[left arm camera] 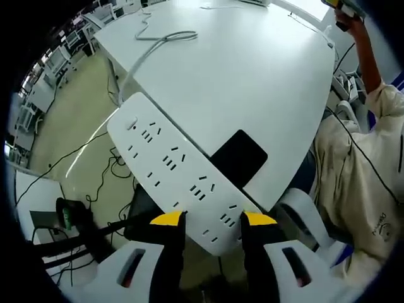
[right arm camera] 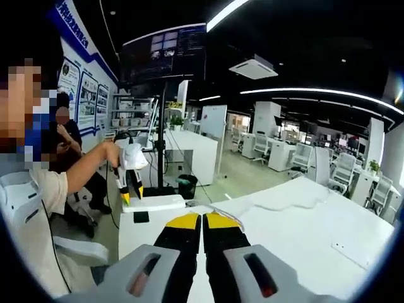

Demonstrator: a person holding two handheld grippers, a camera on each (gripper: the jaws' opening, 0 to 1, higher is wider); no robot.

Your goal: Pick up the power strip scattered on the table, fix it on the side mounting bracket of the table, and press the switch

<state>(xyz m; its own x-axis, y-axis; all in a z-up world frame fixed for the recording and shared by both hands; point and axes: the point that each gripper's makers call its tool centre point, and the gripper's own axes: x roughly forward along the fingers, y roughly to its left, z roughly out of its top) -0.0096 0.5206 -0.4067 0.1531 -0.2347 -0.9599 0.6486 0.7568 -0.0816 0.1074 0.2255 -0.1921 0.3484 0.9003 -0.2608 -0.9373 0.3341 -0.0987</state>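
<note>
Left gripper [left arm camera: 213, 219]: jaws with yellow tips clamped on the near end of the power strip, one tip on each long side.
Power strip [left arm camera: 173, 167]: white, long, several rows of sockets facing up; held above the near edge of the table, its far end reaching out past the table's edge over the floor. In the right gripper view it appears as a white bar [right arm camera: 153, 202] at the table's far left corner, under the left gripper [right arm camera: 131, 195].
Table [left arm camera: 252, 69]: white top; a white cable [left arm camera: 165, 36] lies looped near its far edge.
Black pad [left arm camera: 239, 157]: flat, dark, at the near edge of the table, just beside the power strip.
Right gripper [right arm camera: 202, 221]: yellow-tipped jaws closed together, nothing between them, held above the table.
Person: a beige sleeve [left arm camera: 363, 170] at the table's right side.
</note>
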